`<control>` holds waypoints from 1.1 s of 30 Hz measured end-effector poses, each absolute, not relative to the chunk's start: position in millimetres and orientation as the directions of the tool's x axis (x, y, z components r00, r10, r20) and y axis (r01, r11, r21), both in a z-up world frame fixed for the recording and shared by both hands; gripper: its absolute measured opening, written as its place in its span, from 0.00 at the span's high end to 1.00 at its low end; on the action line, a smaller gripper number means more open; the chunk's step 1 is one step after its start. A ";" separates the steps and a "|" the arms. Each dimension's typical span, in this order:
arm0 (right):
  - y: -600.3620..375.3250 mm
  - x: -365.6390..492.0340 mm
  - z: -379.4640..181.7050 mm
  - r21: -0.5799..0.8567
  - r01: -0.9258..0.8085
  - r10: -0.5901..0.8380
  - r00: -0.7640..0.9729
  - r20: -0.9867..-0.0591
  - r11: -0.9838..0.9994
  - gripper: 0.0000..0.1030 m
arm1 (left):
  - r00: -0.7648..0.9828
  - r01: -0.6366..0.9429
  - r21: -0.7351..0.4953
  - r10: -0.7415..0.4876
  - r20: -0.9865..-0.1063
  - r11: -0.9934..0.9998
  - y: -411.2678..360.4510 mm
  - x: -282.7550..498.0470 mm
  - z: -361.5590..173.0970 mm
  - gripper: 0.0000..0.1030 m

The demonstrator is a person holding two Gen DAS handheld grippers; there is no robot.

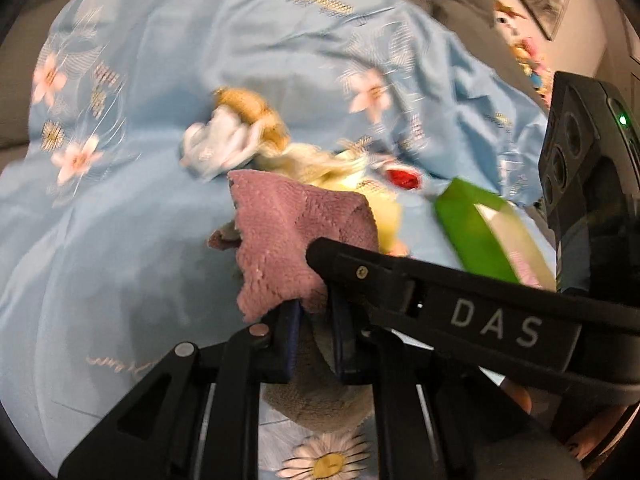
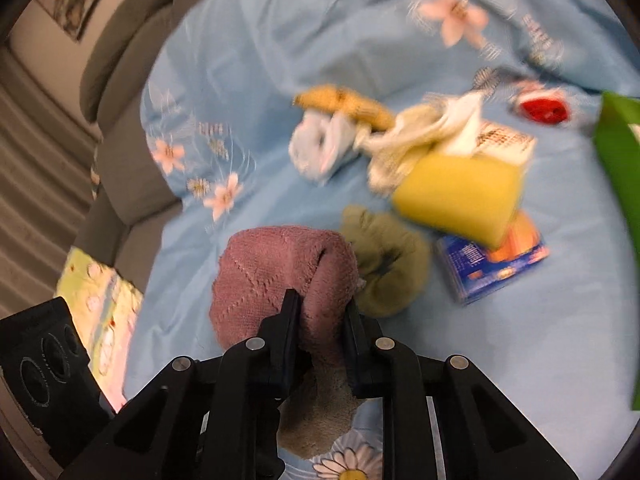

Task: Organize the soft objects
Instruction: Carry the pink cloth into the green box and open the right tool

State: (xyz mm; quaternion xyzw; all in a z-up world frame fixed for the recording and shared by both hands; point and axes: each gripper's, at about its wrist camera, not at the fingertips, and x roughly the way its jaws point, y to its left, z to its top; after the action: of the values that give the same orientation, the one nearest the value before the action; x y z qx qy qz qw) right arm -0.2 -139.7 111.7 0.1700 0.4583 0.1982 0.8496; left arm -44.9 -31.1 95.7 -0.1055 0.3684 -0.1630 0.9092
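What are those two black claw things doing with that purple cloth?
Someone holds a gripper in each hand. The left gripper and the right gripper are both shut on the same purple cloth, over a blue flowered sheet. More soft things, a yellow sponge and a green cloth, lie there unsorted.

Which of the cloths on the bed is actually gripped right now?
The mauve knitted cloth, pinched by both grippers' fingers. The olive, pale blue and cream cloths lie loose on the sheet.
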 end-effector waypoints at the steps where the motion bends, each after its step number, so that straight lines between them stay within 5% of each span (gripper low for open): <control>1: -148.0 -1.9 118.6 0.476 -0.173 0.491 0.518 -0.700 0.862 0.79 | 0.681 0.233 -0.308 -0.381 -0.625 0.922 -38.4 -45.2 101.8 0.91; 17: -317.5 -36.8 172.5 0.470 0.056 0.265 0.763 -0.589 0.881 0.78 | 0.579 0.531 -0.282 -0.585 -0.568 0.799 -210.8 -25.5 147.3 0.91; 33: -449.4 -43.3 143.0 0.490 0.384 0.056 0.741 -0.670 0.782 0.78 | 0.365 0.627 -0.379 -0.687 -0.628 0.680 -334.5 -3.2 118.3 0.91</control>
State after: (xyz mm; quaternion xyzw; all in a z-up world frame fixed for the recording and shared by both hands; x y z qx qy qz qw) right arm -43.3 -449.4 143.0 0.3164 0.3479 -0.0934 0.8776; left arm -3.2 -334.5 118.3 -0.0375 0.3987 -0.3980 0.8254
